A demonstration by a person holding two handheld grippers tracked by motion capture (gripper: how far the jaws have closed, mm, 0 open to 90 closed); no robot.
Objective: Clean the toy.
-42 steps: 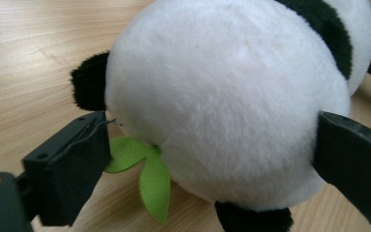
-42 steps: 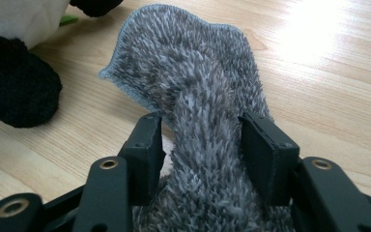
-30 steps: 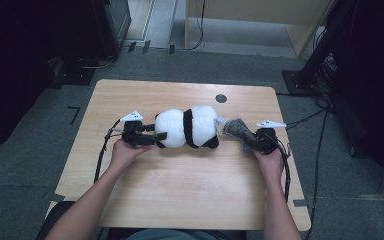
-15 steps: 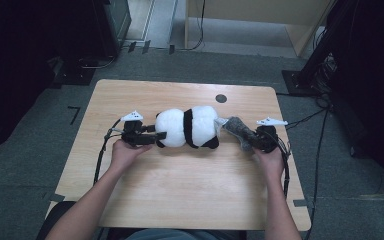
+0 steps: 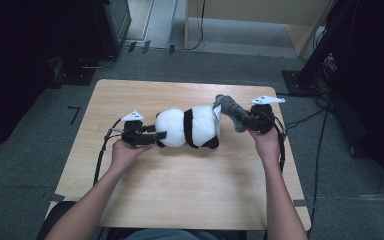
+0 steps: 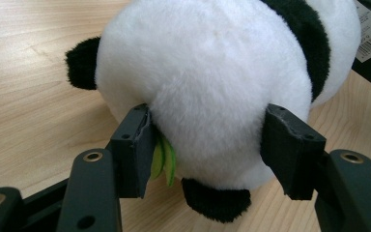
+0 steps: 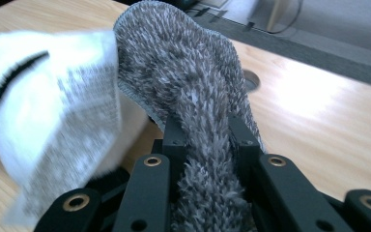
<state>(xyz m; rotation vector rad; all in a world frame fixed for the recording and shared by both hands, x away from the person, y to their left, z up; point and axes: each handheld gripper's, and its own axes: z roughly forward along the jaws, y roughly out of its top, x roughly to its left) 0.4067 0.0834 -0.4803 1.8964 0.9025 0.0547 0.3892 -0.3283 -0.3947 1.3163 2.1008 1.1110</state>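
Your right gripper [image 5: 244, 119] has lifted toward the upper right of the high view, clenched on the grey furry piece [image 5: 228, 108]. The panda plush [image 5: 187, 128] lies mid-table. Your left gripper [image 5: 161, 135] has just been closing and now squeezes its white end, anchoring the pull.

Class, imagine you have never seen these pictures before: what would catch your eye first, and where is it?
First, the plush panda, black and white, lying on its side mid-table on the wooden table. The left gripper has its fingers on either side of the panda's white head end, beside a small green leaf. At the far right, the right gripper is shut on a grey fuzzy cloth, next to the panda's white label.
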